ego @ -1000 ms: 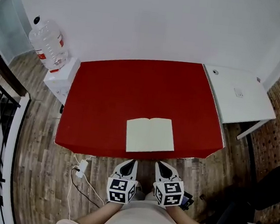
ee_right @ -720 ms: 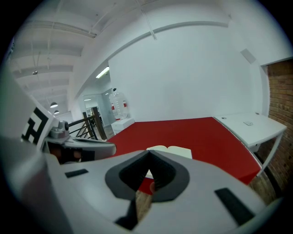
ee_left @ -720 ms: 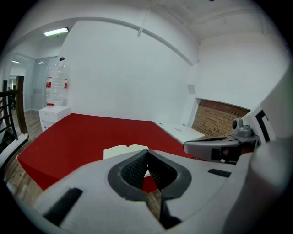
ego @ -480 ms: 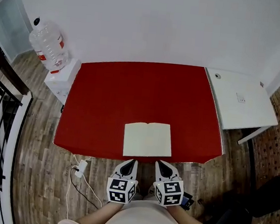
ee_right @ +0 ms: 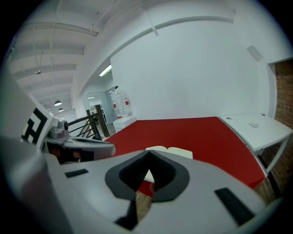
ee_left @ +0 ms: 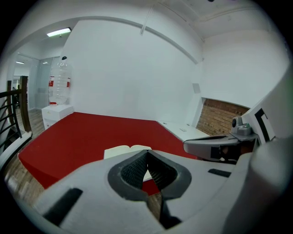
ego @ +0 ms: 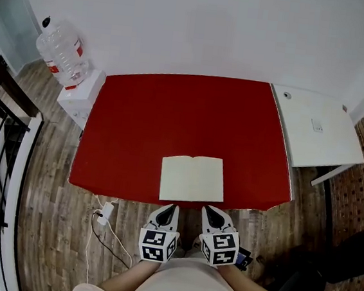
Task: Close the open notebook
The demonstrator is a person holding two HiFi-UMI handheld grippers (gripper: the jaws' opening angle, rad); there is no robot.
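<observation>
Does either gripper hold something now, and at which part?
Nothing is held: left gripper and right gripper are shut and empty, short of the open notebook on the table.

Bright even light, fisheye edges (dark corners)

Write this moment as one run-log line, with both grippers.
notebook: open, flat on red table | left gripper: shut, empty, clear of notebook | right gripper: shut, empty, clear of notebook | task: not started
</observation>
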